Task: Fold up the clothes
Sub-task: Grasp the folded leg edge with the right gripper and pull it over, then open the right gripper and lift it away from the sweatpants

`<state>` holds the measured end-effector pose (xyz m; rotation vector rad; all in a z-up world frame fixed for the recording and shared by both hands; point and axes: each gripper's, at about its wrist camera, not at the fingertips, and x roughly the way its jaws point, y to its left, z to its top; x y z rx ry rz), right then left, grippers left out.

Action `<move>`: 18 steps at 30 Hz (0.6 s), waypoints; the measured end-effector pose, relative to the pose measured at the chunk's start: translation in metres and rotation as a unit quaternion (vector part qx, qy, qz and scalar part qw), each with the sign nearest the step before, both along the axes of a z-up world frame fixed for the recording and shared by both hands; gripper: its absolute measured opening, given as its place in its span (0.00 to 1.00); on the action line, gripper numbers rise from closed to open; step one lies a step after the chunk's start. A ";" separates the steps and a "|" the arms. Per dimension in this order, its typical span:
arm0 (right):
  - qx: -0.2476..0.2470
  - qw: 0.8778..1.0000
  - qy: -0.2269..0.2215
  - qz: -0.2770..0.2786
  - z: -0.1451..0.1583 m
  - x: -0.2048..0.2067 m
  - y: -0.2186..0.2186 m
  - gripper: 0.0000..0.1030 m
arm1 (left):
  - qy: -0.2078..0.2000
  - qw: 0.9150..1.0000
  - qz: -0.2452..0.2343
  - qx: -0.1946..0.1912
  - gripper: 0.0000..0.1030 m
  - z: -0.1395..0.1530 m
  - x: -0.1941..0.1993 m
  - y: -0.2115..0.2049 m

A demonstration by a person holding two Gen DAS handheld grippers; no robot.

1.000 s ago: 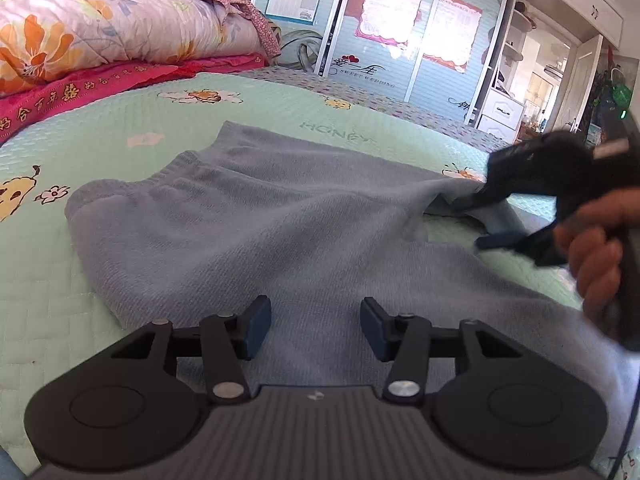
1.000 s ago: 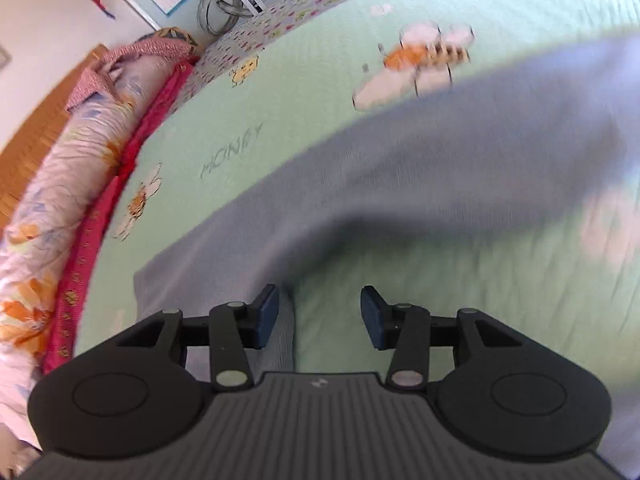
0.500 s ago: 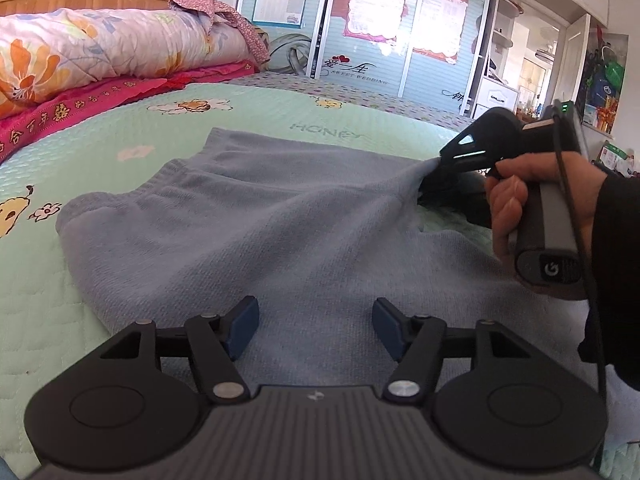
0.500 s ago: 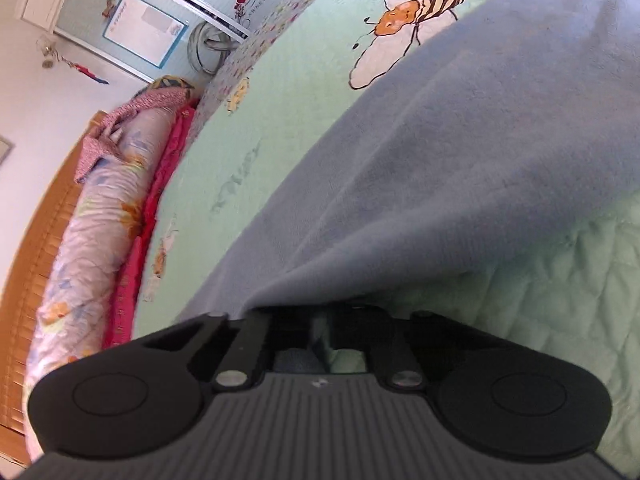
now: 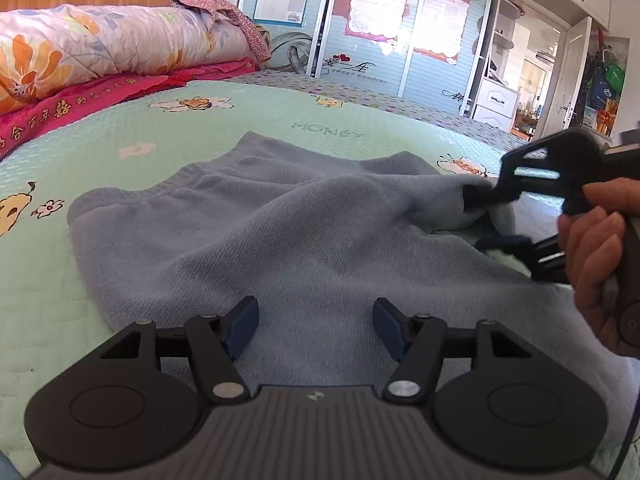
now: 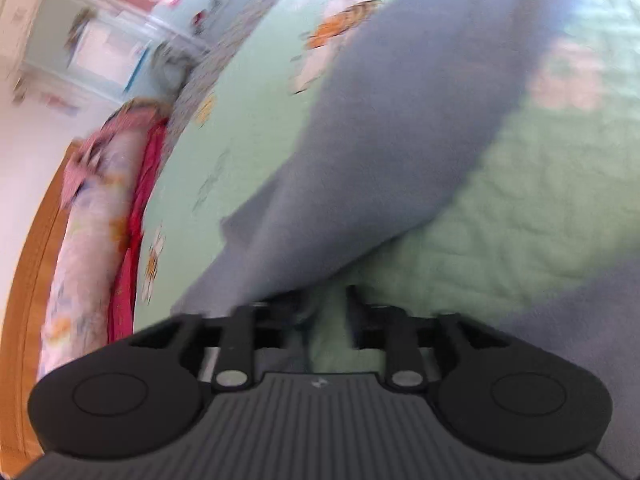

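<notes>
A grey-blue fleece garment (image 5: 280,232) lies spread on the green quilted bed (image 5: 120,136). My left gripper (image 5: 316,326) is open and empty, low over the garment's near part. My right gripper (image 5: 494,220) shows in the left wrist view at the right, its jaws parted with an edge of the garment resting against the upper finger. In the blurred right wrist view my right gripper (image 6: 320,300) has its jaws apart with cloth (image 6: 380,140) draped over the left finger.
A rolled floral duvet (image 5: 100,48) and a red cover (image 5: 80,104) lie along the wooden headboard at the left. Wardrobe doors with posters (image 5: 380,28) stand beyond the bed's far edge. A doorway (image 5: 560,80) is at the right.
My right gripper was shut on the garment's edge half a second ago and has since parted its jaws. The cloth edge has sagged lower. My left gripper stayed open in place.
</notes>
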<state>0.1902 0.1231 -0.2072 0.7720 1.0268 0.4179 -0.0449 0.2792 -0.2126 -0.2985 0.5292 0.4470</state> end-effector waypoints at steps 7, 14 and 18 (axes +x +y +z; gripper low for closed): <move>0.004 0.999 -0.043 0.028 0.013 -0.006 0.001 0.41 | 0.000 1.000 0.002 0.000 0.64 0.000 0.001 0.000; -0.086 0.978 -0.136 0.129 0.084 -0.048 0.013 0.42 | -0.004 1.000 0.005 -0.016 0.64 0.002 -0.001 0.003; -0.177 0.920 -0.249 0.247 0.116 -0.025 0.070 0.56 | -0.007 1.000 0.004 -0.024 0.64 0.004 -0.003 0.006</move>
